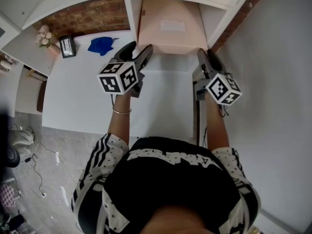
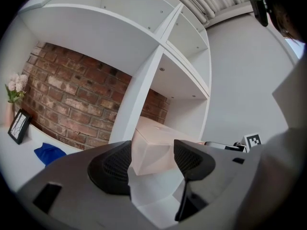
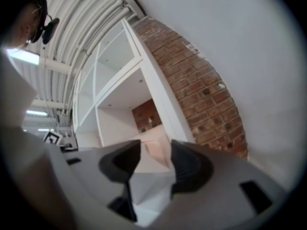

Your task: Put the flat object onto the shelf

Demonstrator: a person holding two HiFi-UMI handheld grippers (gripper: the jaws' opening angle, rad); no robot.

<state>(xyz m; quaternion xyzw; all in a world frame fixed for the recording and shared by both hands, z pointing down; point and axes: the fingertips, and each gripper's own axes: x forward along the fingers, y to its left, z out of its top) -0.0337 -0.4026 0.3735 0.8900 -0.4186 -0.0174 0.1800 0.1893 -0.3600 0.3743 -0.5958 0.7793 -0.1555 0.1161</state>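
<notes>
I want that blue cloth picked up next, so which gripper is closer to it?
Left. The left gripper sits just right of the blue cloth; the right gripper is farther right, at the far corner of the pink box.

My feed lists: white shelf unit (image 2: 138, 104), open compartments, set against a red brick wall (image 2: 72, 99); plain grey wall (image 1: 273, 82) on the right; white table (image 1: 83, 96); grey floor (image 1: 63, 140); ribbed ceiling (image 2: 201, 4), evenly lit.
</notes>
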